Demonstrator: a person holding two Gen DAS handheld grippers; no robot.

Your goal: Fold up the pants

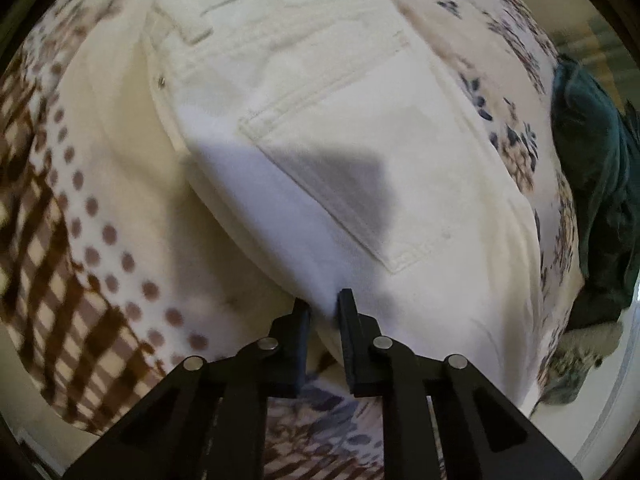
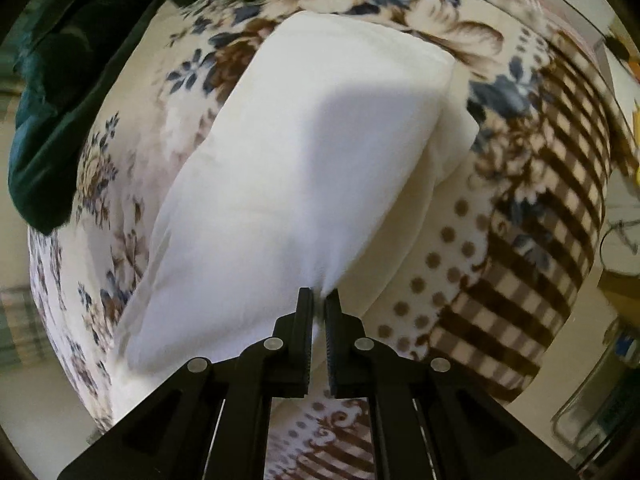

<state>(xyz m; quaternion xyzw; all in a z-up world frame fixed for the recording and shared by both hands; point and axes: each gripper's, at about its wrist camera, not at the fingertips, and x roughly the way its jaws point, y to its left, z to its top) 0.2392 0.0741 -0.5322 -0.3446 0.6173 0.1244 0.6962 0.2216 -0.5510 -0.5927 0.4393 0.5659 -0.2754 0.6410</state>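
Note:
White pants (image 1: 328,128) lie on a patterned blanket, seat side up, with a back pocket (image 1: 340,184) showing. My left gripper (image 1: 324,304) is shut on the pants' near edge, with fabric pinched between its black fingers (image 1: 348,320). In the right wrist view the pants' leg part (image 2: 304,152) lies folded over itself. My right gripper (image 2: 319,300) is shut on its near edge, with white cloth pinched between the fingers (image 2: 306,312).
The blanket (image 1: 80,240) has floral, dotted and checked brown patches and also shows in the right wrist view (image 2: 520,240). A dark green garment (image 1: 592,184) lies at the blanket's edge, also in the right wrist view (image 2: 60,100). Floor and furniture show beyond the bed edge.

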